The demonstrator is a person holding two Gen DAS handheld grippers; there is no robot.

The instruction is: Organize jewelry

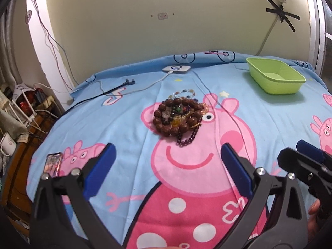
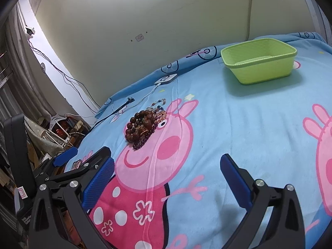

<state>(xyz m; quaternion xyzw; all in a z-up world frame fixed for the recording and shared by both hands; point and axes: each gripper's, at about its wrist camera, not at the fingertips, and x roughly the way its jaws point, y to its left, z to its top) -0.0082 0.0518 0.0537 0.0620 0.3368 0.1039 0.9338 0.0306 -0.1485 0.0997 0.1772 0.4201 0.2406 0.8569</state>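
A heap of beaded bracelets (image 1: 179, 115), brown, purple and clear beads, lies on the cartoon-pig bedsheet (image 1: 128, 114) in the middle. It also shows in the right wrist view (image 2: 144, 127). A green plastic basket (image 1: 275, 77) stands empty at the back right, also seen in the right wrist view (image 2: 259, 64). My left gripper (image 1: 167, 166) is open and empty, a little in front of the heap. My right gripper (image 2: 167, 178) is open and empty, to the right of the left one and further from the heap.
A white charger box (image 1: 176, 68) with a cable lies at the back of the bed. A black cable (image 1: 108, 91) runs off the left edge. A phone (image 1: 53, 164) lies at the front left. Cluttered shelves (image 1: 18, 114) stand left of the bed.
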